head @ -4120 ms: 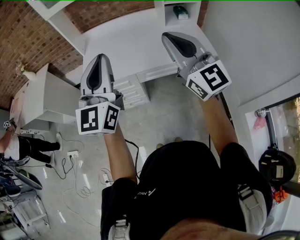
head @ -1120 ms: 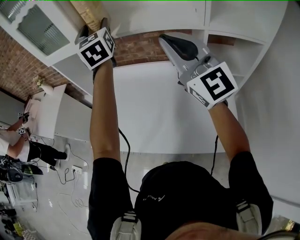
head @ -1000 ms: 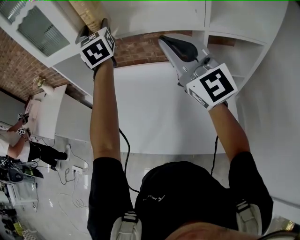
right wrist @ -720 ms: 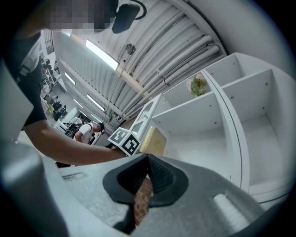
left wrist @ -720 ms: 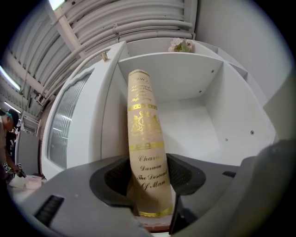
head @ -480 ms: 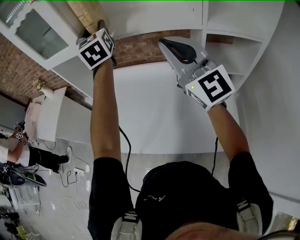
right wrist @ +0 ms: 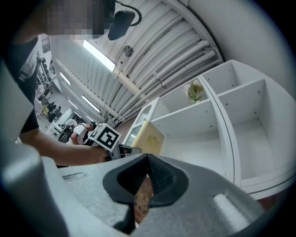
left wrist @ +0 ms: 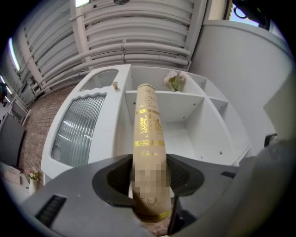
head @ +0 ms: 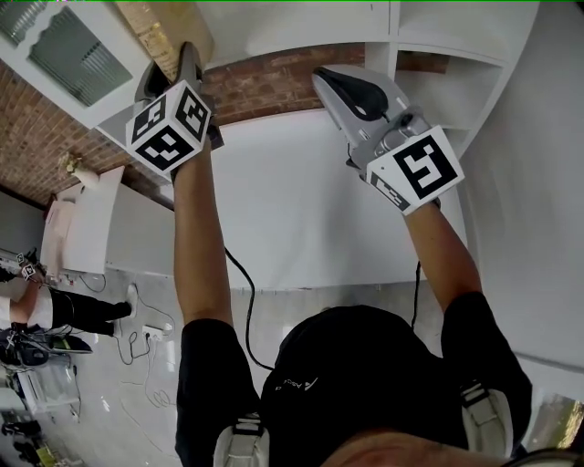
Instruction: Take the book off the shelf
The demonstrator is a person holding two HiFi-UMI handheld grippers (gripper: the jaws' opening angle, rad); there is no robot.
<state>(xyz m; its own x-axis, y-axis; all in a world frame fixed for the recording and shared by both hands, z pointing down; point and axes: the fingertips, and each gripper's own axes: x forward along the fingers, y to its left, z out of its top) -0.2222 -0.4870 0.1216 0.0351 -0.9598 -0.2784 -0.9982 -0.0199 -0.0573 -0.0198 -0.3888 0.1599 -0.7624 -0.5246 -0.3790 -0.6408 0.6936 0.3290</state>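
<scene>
The book (head: 169, 32) is tan with gold print on its spine and stands up out of my left gripper (head: 187, 55), just in front of the white shelf unit (head: 301, 27). In the left gripper view the book's spine (left wrist: 149, 134) runs up between the dark pads (left wrist: 118, 178), which are closing and press on both its sides. The shelf compartment (left wrist: 185, 99) behind it holds no book. My right gripper (head: 339, 77) hangs to the right, shut with nothing in it. From the right gripper view the book's cover (right wrist: 149, 136) shows beside the left gripper (right wrist: 121, 149).
A glass-front cabinet door (head: 64, 55) stands left of the shelf, and a brick wall (head: 274, 82) shows below it. A small bunch of flowers (left wrist: 173, 81) sits in an upper compartment. A person (head: 36, 310) and cables on the floor (head: 151, 328) lie far left.
My left gripper has dropped down and left, away from the shelf, with the book in its jaws. The right gripper has barely shifted.
</scene>
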